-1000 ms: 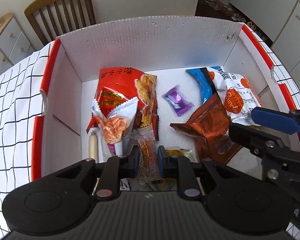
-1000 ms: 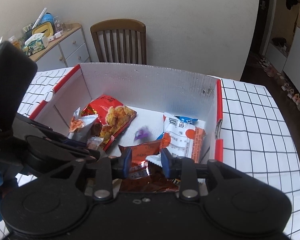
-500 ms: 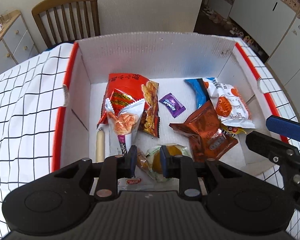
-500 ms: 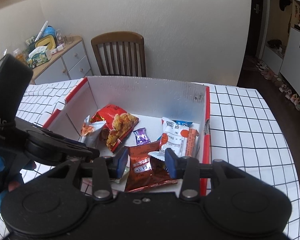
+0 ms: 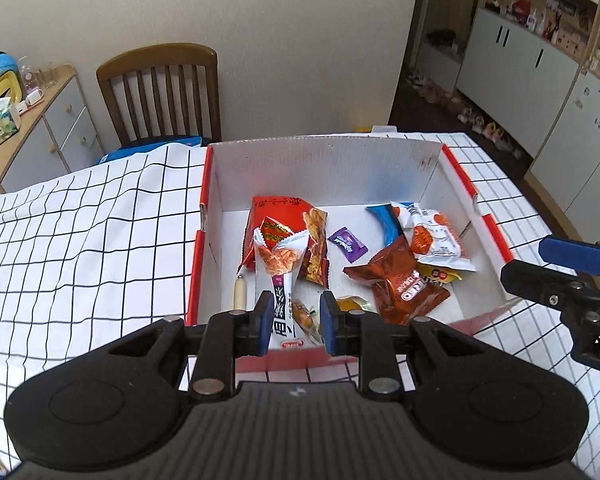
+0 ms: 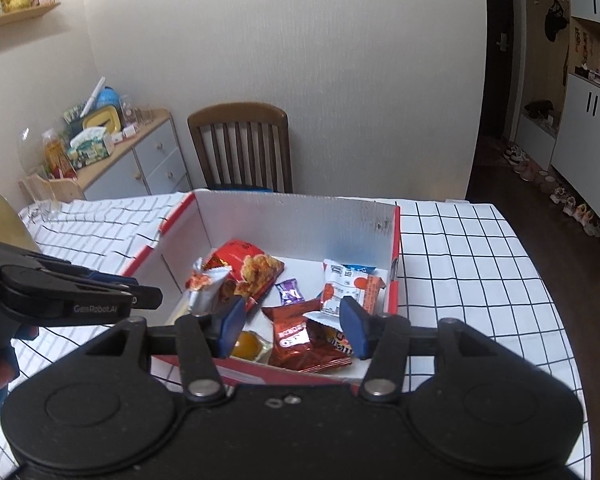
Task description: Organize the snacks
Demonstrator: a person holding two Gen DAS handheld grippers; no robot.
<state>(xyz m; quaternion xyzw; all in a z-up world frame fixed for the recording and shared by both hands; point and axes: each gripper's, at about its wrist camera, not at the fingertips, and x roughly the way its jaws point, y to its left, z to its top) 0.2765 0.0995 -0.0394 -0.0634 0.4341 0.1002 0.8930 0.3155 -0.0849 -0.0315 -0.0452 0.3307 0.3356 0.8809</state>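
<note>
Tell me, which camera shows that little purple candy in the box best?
The left wrist view: the purple candy lies unobstructed on the white floor of the box, seen from above. The right wrist view shows it smaller, at a lower angle.

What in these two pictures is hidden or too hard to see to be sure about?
- Left wrist view: the near inside of the white box and the lower end of the long white packet are covered by the left gripper.
- Right wrist view: the right gripper hides the bottom of the brown Oreo bag.
- Both views: the small purple candy has print too small to read.
</note>
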